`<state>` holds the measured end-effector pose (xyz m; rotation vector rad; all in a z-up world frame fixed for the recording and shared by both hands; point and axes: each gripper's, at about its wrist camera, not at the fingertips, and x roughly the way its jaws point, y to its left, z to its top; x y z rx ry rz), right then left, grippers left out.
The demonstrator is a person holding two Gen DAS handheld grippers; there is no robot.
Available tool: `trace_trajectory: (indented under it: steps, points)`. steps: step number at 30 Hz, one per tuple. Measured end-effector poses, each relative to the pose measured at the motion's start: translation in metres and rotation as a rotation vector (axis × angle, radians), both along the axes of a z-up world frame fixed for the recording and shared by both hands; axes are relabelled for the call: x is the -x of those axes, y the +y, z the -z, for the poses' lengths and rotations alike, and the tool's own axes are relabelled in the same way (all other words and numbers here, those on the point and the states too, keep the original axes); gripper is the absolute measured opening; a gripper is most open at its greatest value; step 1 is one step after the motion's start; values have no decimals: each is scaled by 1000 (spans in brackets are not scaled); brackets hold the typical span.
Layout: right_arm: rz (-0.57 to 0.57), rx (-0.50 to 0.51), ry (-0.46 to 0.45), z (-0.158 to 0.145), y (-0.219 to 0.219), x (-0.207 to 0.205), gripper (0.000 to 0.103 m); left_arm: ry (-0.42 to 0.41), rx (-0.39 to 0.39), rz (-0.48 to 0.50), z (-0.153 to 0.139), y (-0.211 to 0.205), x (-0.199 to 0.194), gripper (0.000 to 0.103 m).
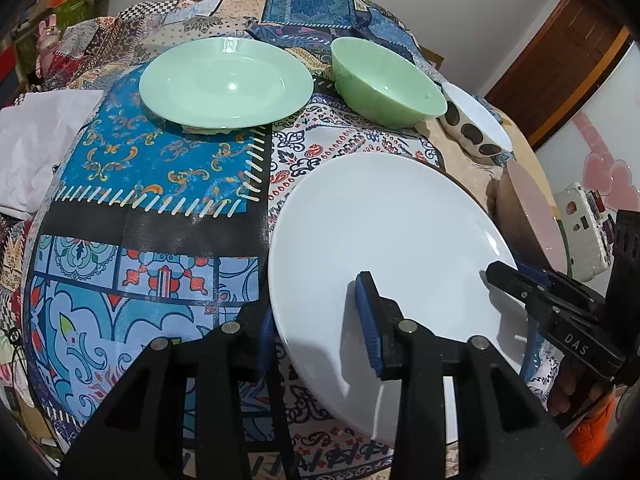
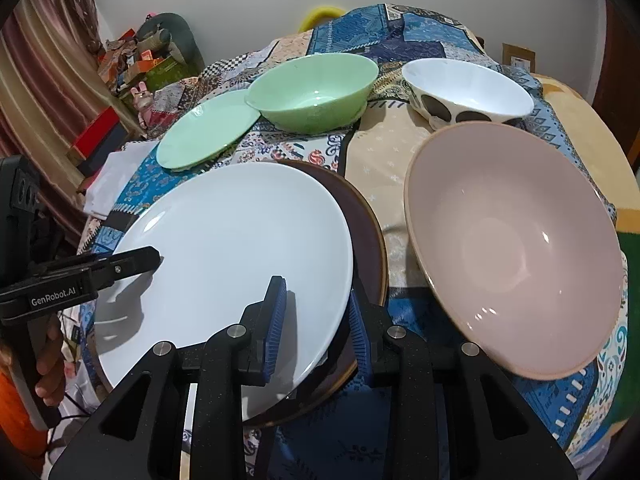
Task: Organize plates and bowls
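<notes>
A large white plate lies partly over a dark brown plate near the table's front. My left gripper straddles the white plate's left rim, one finger above and one below. My right gripper straddles its right rim in the same way, and also shows in the left wrist view. I cannot tell whether the pads press on the rim. A green plate, a green bowl, a white dotted bowl and a pink bowl stand around.
A patterned patchwork cloth covers the round table. A folded white cloth lies at the left edge. Boxes and clutter stand beyond the table at the back left. A wooden door is at the right.
</notes>
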<state>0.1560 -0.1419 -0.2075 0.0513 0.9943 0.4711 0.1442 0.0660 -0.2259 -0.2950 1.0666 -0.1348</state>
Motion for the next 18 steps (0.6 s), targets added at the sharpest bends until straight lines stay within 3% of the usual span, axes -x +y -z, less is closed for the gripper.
trace_trajectory:
  steps: [10, 18]
  points:
    - [47, -62, 10, -1, -8, 2, 28, 0, -15, 6, 3, -5, -6, 38]
    - [66, -69, -8, -4, -16, 7, 28, -12, -108, 19, 3, -20, -10, 40]
